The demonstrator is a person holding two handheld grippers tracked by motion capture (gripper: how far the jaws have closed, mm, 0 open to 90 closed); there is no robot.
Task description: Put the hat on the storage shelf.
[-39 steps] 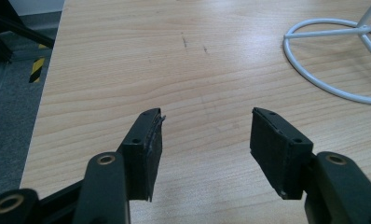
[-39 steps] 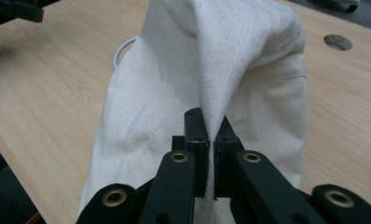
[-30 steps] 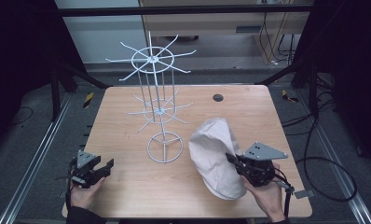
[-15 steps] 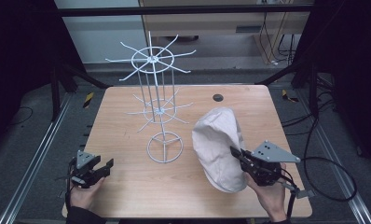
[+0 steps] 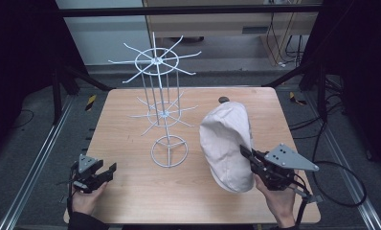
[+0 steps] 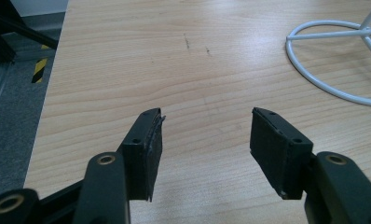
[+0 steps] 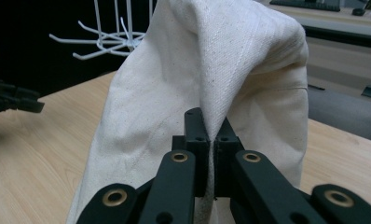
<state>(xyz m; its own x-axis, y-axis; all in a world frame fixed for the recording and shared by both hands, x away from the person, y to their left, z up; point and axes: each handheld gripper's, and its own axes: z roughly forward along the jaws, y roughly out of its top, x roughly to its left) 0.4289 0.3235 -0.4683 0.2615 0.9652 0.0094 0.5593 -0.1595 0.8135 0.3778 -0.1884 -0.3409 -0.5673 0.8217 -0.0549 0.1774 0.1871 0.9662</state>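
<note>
Right gripper [image 5: 248, 154]: I hold it at the table's near right; its jaws are pressed together on a fold of the cream cloth bag [image 5: 227, 143]; in the right gripper view the fabric is pinched between the two black pads [image 7: 196, 128]

Cream cloth bag: I see it raised in a tall, rounded drape over the right half of the wooden table [image 5: 131, 191]; its lower edge hangs near the tabletop; whether it touches the wood I cannot tell

Left gripper [image 5: 102, 173]: I hold it at the near left corner, low over the wood; its jaws stand wide apart with bare table between them

White wire rack [image 5: 162, 115]: upright at the table's centre, left of the bag; its ring base [image 6: 335, 60] lies ahead and to the right of the left gripper

Small dark disc [image 5: 223, 100]: on the far side of the table, just behind the bag
</note>
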